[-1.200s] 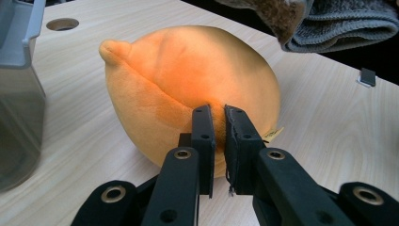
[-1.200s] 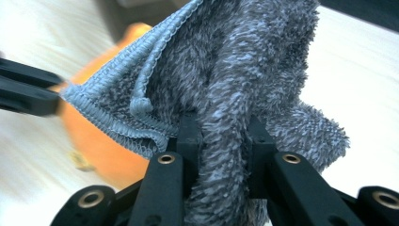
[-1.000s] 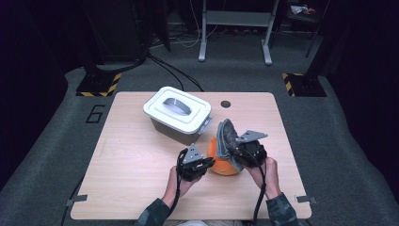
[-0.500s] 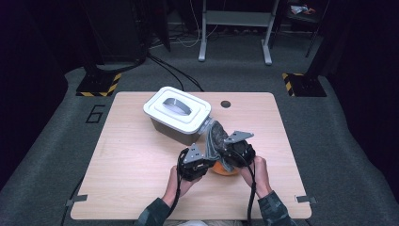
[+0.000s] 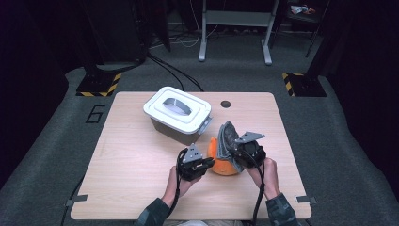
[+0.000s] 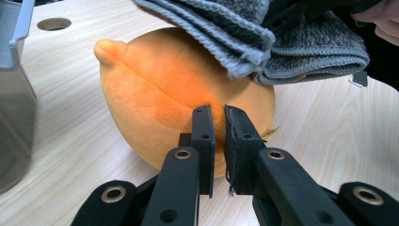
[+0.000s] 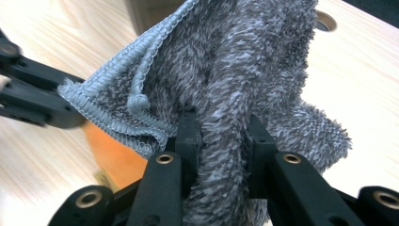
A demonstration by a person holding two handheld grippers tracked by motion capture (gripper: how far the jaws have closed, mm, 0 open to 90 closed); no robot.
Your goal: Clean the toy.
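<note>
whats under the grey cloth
The grey cloth, pinched in the right tongs, hangs over the top of an orange plush toy, which the left tongs pinch. The part of the toy beneath the cloth is hidden.

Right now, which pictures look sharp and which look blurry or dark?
High view: lit pale wooden table, dark surroundings. Left gripper view: fuzzy orange plush ball crisp, folded grey terry cloth overhead. Right gripper view: cloth sharp, bottom-left tabletop smeared.
</note>
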